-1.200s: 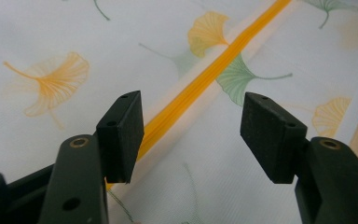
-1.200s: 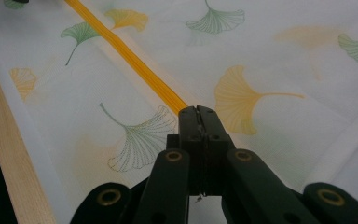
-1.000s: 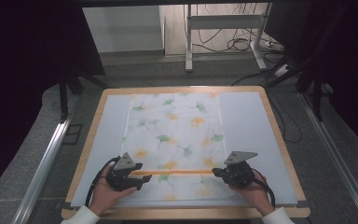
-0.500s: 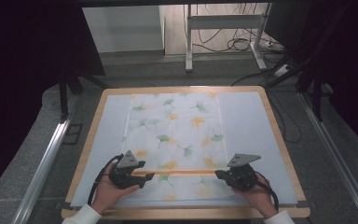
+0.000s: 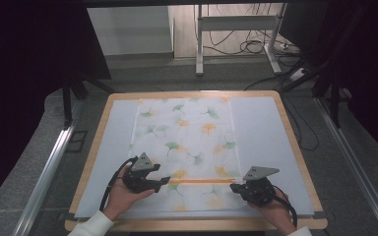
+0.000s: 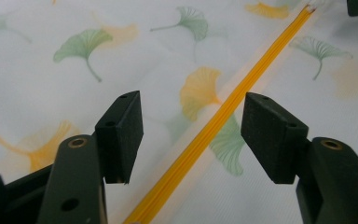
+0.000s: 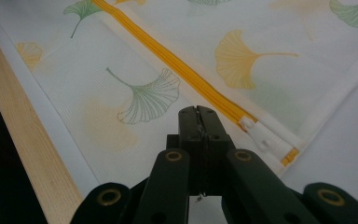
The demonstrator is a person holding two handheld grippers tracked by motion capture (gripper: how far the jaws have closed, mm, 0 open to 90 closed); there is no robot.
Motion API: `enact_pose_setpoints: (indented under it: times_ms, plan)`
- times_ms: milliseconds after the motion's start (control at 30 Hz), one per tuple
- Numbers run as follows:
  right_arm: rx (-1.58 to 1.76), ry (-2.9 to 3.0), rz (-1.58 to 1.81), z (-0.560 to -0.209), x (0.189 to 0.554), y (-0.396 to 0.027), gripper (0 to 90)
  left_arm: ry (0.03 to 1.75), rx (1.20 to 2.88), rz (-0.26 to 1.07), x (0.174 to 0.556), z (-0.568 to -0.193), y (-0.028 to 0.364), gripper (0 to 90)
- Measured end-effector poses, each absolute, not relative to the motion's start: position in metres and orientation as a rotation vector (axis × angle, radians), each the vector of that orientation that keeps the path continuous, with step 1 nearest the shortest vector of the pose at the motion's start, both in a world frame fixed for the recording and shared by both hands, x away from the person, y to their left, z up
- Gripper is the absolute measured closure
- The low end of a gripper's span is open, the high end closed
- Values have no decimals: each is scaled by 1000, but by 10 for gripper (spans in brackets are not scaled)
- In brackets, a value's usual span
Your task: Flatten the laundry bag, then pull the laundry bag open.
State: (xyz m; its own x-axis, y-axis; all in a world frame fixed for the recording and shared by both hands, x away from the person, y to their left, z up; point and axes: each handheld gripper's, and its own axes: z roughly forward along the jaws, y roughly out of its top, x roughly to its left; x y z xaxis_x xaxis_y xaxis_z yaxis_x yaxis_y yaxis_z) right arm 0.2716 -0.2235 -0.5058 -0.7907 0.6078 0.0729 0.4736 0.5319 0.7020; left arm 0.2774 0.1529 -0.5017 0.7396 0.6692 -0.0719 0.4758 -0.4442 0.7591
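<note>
High view: ginkgo-print mesh bag [image 5: 187,147] spread flat on the table [image 5: 266,123], orange zipper [image 5: 204,181] running across its near end. Left tongs [image 5: 165,181] at the zipper's left end, spread wide, zipper [image 6: 214,126] passing between the pads [image 6: 121,126] untouched. Right tongs [image 5: 237,187] at the zipper's right end, pressed together with nothing seen between them, just beside the white slider [image 7: 261,135] near the bag's corner.

A bag [image 5: 187,147] is lying at the centre of the surface [image 5: 270,128]. Its zipper [image 5: 202,181] is running across the lower part, between the left tool [image 5: 165,181] and the right tool [image 5: 234,187].
</note>
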Motion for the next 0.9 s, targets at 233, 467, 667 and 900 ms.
enact_pose_setpoints:
  times_ms: [233, 467, 667, 900]
  plan:
    - [927, 2591, 1103, -507, 265, -228, 888, 820, 2145, 291, 284, -495, 132, 370]
    - [945, 2586, 1096, -509, 262, -231, 888, 767, 2178, 263, 290, -495, 103, 370]
    - [943, 2597, 1084, -511, 260, -229, 888, 719, 2195, 246, 298, -491, 82, 368]
    - [951, 2594, 1071, -512, 259, -229, 887, 674, 2216, 207, 304, -492, 55, 370]
